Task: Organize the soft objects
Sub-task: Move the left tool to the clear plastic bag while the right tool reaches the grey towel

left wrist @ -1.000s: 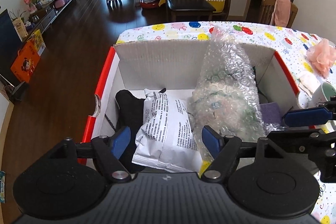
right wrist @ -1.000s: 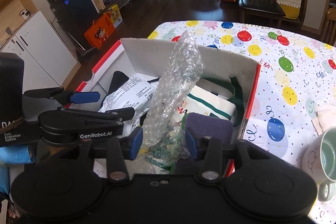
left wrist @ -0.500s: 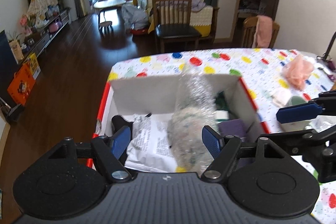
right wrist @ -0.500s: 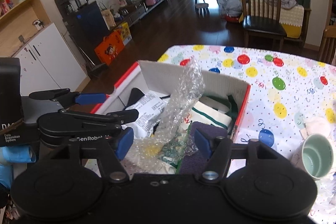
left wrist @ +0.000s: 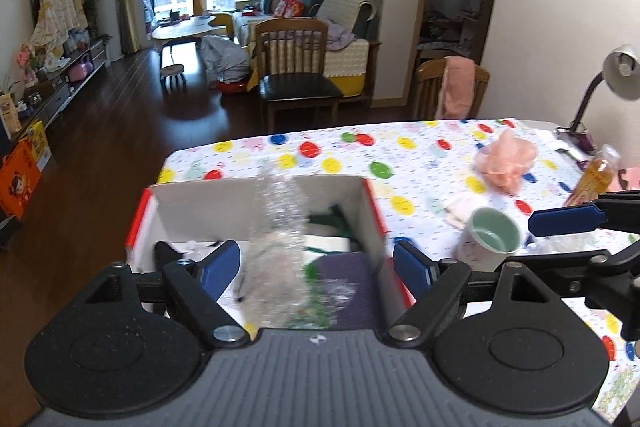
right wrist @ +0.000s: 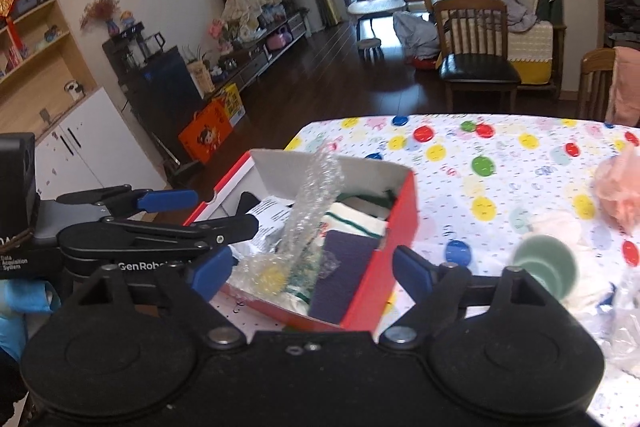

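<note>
A red-edged cardboard box sits on the dotted tablecloth. In it a crumpled bubble wrap stands upright beside a purple cloth, a white-and-green cloth, a white packet and a black item. My left gripper hovers above the box's near side, its jaws opening with nothing pressed between them. My right gripper hangs just right of it, jaws also opening, clear of the bubble wrap.
On the cloth right of the box lie a pink mesh puff, a white cloth and a green mug. A lamp and an orange bottle stand far right. A blue-gloved hand shows at left.
Both grippers have drawn back and risen away from the box, which now looks smaller. The right jaws have spread much wider around the bubble wrap; the left jaws widened slightly.
</note>
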{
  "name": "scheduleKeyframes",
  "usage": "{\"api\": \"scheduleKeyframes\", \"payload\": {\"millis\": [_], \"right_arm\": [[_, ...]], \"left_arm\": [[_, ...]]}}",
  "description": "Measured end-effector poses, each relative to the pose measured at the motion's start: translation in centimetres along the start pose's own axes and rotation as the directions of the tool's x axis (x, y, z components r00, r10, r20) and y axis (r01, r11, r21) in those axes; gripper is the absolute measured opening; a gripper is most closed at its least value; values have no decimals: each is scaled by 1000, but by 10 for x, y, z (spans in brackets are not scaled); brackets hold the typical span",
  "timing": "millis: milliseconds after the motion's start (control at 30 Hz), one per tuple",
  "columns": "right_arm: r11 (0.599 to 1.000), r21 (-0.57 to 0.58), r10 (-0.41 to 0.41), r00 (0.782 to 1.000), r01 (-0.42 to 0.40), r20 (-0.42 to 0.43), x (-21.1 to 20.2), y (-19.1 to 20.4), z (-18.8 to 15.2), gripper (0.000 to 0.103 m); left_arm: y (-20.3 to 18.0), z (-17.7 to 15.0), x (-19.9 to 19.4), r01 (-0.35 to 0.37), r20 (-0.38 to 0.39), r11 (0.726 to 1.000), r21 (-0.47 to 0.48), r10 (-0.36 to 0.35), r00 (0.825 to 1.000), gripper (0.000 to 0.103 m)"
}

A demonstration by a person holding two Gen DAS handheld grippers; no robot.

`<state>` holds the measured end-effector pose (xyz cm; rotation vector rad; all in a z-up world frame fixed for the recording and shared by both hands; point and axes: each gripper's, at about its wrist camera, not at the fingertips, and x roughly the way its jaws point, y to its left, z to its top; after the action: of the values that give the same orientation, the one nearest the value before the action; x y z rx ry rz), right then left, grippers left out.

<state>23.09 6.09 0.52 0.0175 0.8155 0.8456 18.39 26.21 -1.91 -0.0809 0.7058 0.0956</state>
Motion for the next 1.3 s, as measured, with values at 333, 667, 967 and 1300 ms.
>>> {"api": "scheduleKeyframes", "payload": {"millis": [333,667,967,1300], "right_arm": [[998,43,-54,997,51,56,-43,-58,-23,102],[985,122,-130,989,121,73,-86,-136,-53,103],[959,188,-226,972,211,63,-113,-215,-80,103],[943,192,-280,960,272,14,-116,-289,-113,102]], "left_arm": [[-68,-2,0,113,30,994,12,-113,993,91],[-138,-1,11,225,48,974,10,-226,973,102],[-216,1,38,292,25,955,47,-293,956,102],[-301,-3,86,353,-87,927,125,-345,935,102]]}}
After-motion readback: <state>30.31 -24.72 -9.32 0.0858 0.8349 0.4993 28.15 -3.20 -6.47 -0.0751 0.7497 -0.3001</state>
